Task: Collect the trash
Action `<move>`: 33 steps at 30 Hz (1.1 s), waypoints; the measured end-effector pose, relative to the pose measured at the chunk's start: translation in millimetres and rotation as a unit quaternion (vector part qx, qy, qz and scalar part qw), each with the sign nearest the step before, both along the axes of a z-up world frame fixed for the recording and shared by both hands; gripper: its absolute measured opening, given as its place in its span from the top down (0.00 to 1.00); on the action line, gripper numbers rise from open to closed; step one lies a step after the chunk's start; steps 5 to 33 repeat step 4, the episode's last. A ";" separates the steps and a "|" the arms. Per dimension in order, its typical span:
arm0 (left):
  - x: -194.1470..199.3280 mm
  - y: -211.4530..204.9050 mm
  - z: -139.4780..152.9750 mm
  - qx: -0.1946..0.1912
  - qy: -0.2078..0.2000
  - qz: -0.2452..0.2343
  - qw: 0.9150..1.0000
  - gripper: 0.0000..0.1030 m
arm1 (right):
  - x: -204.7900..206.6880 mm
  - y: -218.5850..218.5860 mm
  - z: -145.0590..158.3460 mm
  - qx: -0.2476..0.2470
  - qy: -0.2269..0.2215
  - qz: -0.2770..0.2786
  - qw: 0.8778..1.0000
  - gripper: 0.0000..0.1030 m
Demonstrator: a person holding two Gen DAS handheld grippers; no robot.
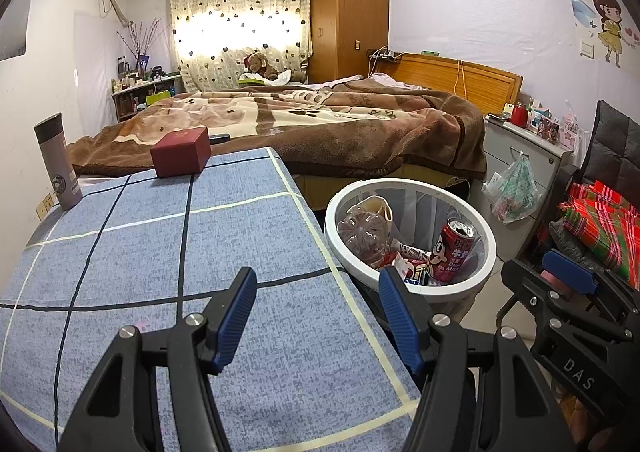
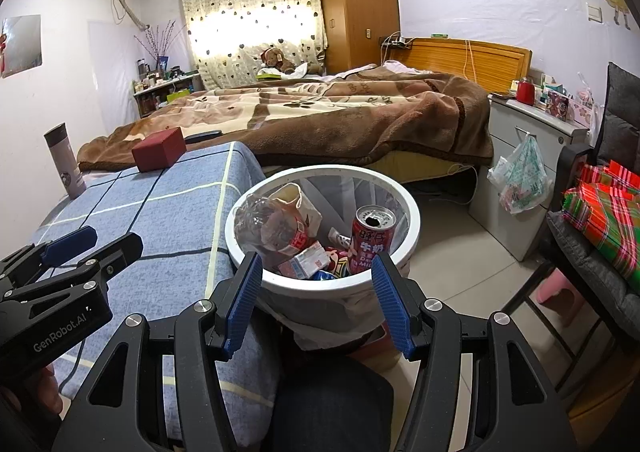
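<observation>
Both pairs of blue-padded fingers are standing spread with nothing between them. Your left gripper is hovering at the lower centre of its own view, over the right edge of the blue checked tablecloth, one pad over the cloth and the other crossing the near rim of the bin. Your right gripper is sitting at the lower centre of its view, its pads framing the near rim of the white trash bin.

Trash is lying inside that bin: a red drink can standing upright at the right, a crushed clear plastic bottle at the left, and small cartons and wrappers between them. In the left view the same bin is showing just right of the table edge, centre right of the frame.

On the cloth, toward the upper left of both views, a dark red box and a grey flask are standing well apart from your grippers. A bed with a brown blanket is filling the middle behind them.
</observation>
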State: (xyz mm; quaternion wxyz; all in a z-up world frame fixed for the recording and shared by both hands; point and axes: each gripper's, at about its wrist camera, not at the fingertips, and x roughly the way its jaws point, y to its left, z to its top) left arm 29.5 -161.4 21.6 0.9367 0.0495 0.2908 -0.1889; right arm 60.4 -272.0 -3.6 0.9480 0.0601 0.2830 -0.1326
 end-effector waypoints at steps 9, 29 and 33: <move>0.1 0.4 -0.4 -0.001 0.000 0.002 1.000 0.36 | 0.2 0.0 -0.3 0.001 0.001 0.000 1.000 0.43; 0.1 0.4 -0.4 -0.001 0.000 0.002 1.000 0.36 | 0.2 0.0 -0.3 0.001 0.001 0.000 1.000 0.43; 0.1 0.4 -0.4 -0.001 0.000 0.002 1.000 0.36 | 0.2 0.0 -0.3 0.001 0.001 0.000 1.000 0.43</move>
